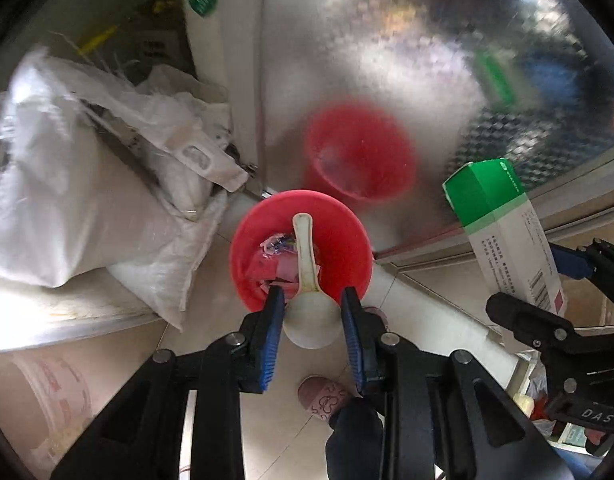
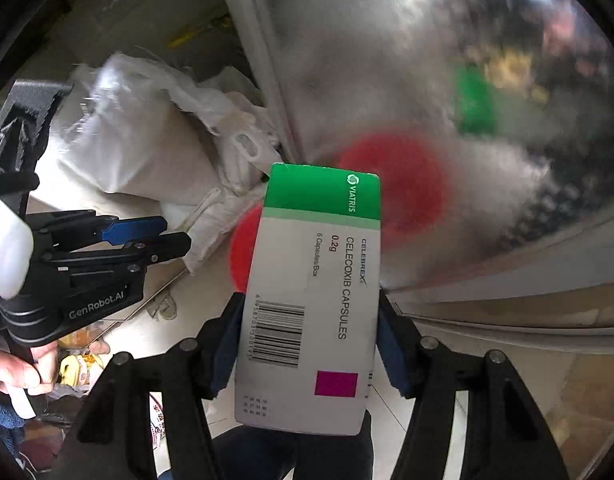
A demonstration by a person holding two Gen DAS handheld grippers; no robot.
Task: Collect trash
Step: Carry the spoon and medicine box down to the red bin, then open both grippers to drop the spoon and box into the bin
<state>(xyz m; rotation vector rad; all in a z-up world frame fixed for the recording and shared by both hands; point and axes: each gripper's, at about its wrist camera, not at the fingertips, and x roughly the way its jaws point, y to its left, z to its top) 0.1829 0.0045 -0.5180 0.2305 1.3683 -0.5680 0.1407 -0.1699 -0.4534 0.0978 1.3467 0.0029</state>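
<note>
The left tongs [image 1: 312, 304] stand narrow, their two blue pads clamped on the bowl of one white ceramic soup spoon [image 1: 307, 280], whose handle points away over one round red plastic bin [image 1: 339, 240] on the pale tiled floor [image 1: 211, 344]. Inside the bin lie crumpled wrappers and scraps of paper [image 1: 275, 258], too jumbled to count. The red bin stands just beside a shiny patterned metal door panel [image 1: 387, 60], which gives back one blurred red reflection of it.

The right tongs [image 2: 307, 344] stand fairly wide, gripping by its two long sides one white medicine carton with a green end [image 2: 311, 300], printed with a barcode and one magenta square. The carton is held above the floor, with the red bin partly hidden behind it. From the left wrist view the same carton [image 1: 503, 232] hangs right of the bin.

A heap of white woven sacks [image 1: 79, 184] lies left of the bin, against the door frame. A person's hand [image 2: 23, 368] holds the left tongs' handle.
</note>
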